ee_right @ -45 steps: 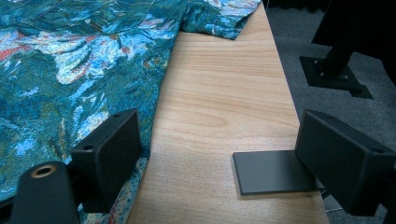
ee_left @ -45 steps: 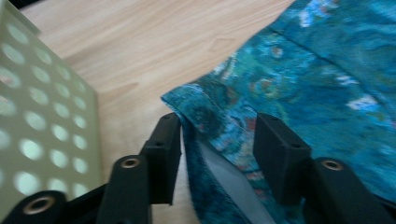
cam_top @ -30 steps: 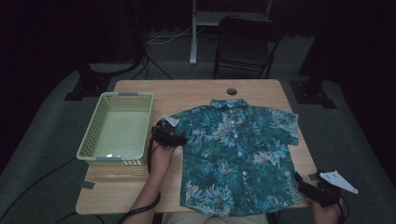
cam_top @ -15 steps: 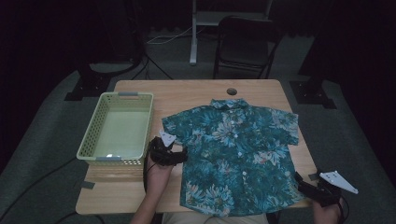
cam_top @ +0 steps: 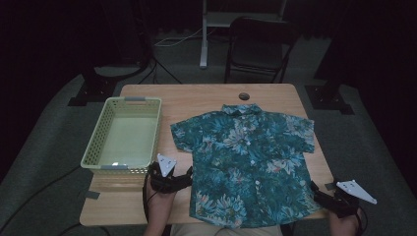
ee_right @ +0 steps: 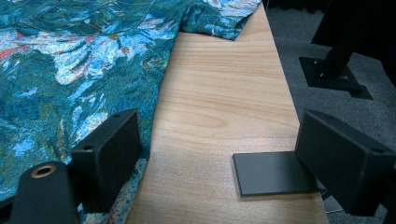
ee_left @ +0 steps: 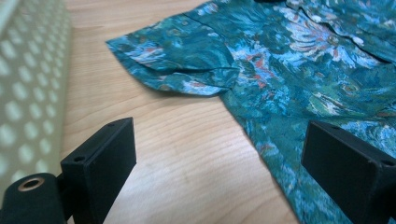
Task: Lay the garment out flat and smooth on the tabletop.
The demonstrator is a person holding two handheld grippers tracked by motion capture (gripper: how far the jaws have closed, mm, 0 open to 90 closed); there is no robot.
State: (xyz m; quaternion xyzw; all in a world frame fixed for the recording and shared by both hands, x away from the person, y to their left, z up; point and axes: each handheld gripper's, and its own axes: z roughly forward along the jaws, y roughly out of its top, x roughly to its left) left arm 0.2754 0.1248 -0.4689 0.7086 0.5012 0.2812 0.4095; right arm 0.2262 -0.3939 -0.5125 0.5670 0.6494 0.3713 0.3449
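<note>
Judging from the layout, we had barely begun: the shirt (cam_top: 248, 164) lay spread flat and buttoned on the table (cam_top: 206, 96), nothing folded, and the basket (cam_top: 125, 135) beside it stood empty. Our left gripper (cam_top: 186, 180), jaws just opened wider with nothing between them, sat by the shirt's near left edge; our right gripper (cam_top: 319, 194) waited released at the near right hem. Folding and binning remained
</note>
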